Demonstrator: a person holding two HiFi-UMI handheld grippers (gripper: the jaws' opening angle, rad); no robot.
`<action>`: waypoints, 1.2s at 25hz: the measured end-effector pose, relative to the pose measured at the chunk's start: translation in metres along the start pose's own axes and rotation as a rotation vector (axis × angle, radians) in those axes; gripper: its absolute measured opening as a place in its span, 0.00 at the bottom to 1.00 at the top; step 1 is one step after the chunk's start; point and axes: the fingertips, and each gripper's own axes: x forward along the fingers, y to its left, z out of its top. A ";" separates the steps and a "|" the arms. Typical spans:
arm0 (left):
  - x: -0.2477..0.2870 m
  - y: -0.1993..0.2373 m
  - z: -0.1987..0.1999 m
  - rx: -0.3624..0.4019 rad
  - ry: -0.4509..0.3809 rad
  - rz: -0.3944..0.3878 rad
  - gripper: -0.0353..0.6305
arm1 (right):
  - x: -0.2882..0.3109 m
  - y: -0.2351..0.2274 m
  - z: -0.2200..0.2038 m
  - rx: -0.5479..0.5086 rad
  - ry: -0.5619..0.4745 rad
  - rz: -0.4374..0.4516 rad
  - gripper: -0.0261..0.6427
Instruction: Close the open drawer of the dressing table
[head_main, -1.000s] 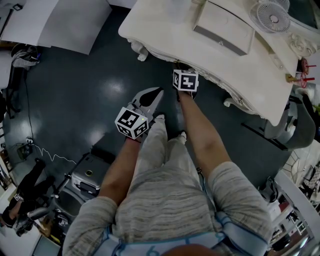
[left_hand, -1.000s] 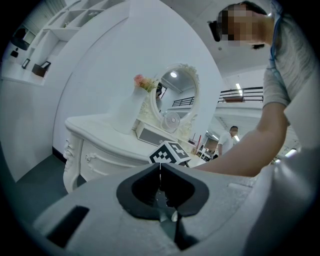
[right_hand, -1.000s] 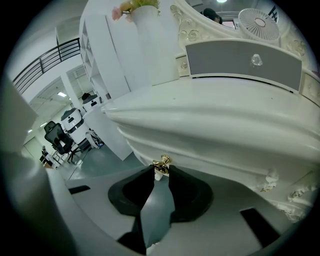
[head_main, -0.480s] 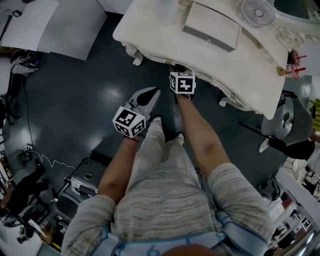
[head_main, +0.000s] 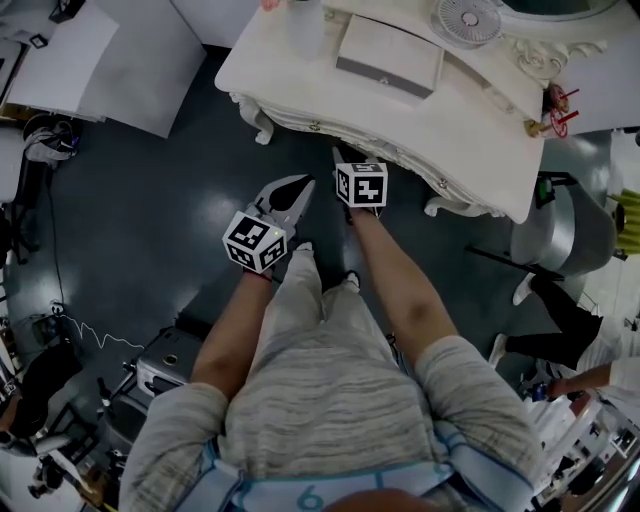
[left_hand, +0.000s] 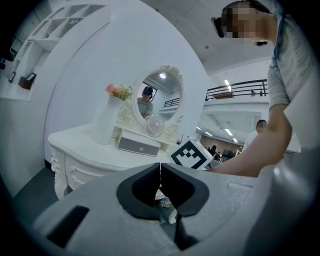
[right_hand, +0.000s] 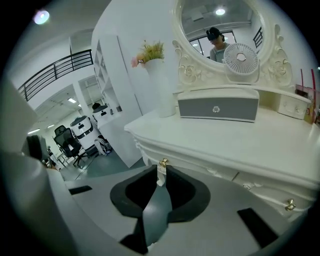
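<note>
Seen from above, a person stands before a white dressing table (head_main: 480, 150) with a gripper in each hand. Compared with a moment ago, more of the table shows. The right gripper (head_main: 340, 160) now sits a little clear of the table's front edge instead of tucked against it. Its jaws are drawn almost together with a thin slit between them, clamping nothing. A gold knob (right_hand: 163, 162) lies just beyond the tips. The drawer front (right_hand: 187, 165) around that knob, toward the table's left front corner, looks flush, so the closing push seems done. The left gripper (head_main: 303, 185), jaws pressed together and empty, hangs over the floor (head_main: 150, 220), apart from the table.
</note>
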 end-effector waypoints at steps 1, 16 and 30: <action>0.000 -0.007 0.001 0.006 -0.001 -0.003 0.08 | -0.010 -0.001 0.000 0.003 -0.010 0.003 0.12; 0.001 -0.129 0.001 0.083 -0.004 -0.072 0.08 | -0.163 -0.021 -0.025 0.003 -0.133 0.043 0.08; -0.001 -0.223 0.002 0.130 -0.022 -0.156 0.08 | -0.295 -0.023 -0.046 0.011 -0.273 0.112 0.07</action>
